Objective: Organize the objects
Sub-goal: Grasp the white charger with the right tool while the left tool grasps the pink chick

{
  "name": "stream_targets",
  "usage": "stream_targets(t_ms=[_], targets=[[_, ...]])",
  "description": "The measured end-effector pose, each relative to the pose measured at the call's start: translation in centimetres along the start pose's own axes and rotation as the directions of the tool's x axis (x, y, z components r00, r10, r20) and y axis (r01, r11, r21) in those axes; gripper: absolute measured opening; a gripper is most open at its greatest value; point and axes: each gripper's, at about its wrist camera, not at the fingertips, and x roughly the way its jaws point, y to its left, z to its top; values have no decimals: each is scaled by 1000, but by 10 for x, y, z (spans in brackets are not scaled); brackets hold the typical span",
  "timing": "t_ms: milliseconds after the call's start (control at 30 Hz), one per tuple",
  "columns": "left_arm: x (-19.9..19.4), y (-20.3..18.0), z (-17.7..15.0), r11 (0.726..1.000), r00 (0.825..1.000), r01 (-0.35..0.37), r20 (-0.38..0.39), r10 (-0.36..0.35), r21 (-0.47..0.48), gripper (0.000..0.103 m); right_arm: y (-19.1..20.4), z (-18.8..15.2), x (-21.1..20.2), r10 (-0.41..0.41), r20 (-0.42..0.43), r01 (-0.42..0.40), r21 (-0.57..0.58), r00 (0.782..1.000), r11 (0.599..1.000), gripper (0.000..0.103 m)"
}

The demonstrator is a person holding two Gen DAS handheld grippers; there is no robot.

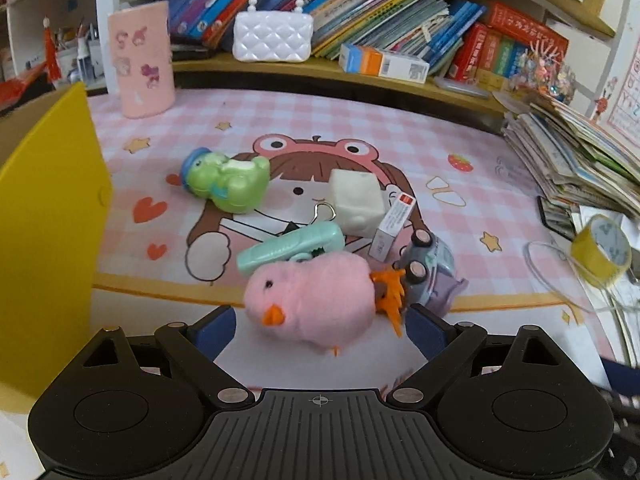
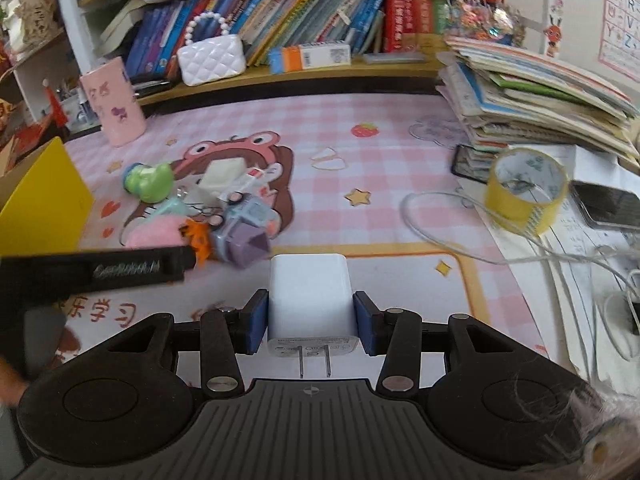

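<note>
A pink plush chick (image 1: 316, 300) lies at the near edge of a toy pile on the pink cartoon mat (image 1: 400, 140). My left gripper (image 1: 320, 322) is open wide, and the chick sits between its blue pads without touching them. Behind the chick are a mint clip (image 1: 288, 248), a green frog toy (image 1: 226, 180), a white cube (image 1: 356, 200), a small red-and-white box (image 1: 394, 226) and a toy car (image 1: 428, 268). My right gripper (image 2: 310, 316) is shut on a white charger plug (image 2: 310, 296), its prongs towards the camera. The left gripper's body (image 2: 100, 272) crosses the right wrist view.
A yellow box wall (image 1: 48, 220) stands at the left. A pink cup (image 1: 142, 60) and a white purse (image 1: 272, 36) are at the back by the bookshelf. At the right are a stack of books (image 2: 540, 92), a yellow tape roll (image 2: 524, 188), a white cable (image 2: 440, 232) and a phone (image 2: 608, 204).
</note>
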Motion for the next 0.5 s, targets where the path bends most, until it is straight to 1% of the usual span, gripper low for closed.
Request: stream_targets(t_ms=[67,267,300,400,500], targets=[[5,1,1,1000,1000,21,4,-21,-20,94,-3,0,-1,-11,-2,11,-3,1000,1000,42],[16,3,4,1000,1000,7,23,-6,-27,92,-6,-2,-1,-24,-11,24,-9,1000,1000,42],[18,4,4,1000,1000,11,18,-11,-24,89,-5,-2,-1,-24,-10,24,-11,1000,1000,42],[10,8,4,999,999,37,41,-36,-31,80,-2,-2,-3,-20,-4,19,-20,1000,1000,42],[-5,9,0,999,997,38,67,-37,-12,80,3,-1,-3,-7,-1,7,-30,1000,1000,42]])
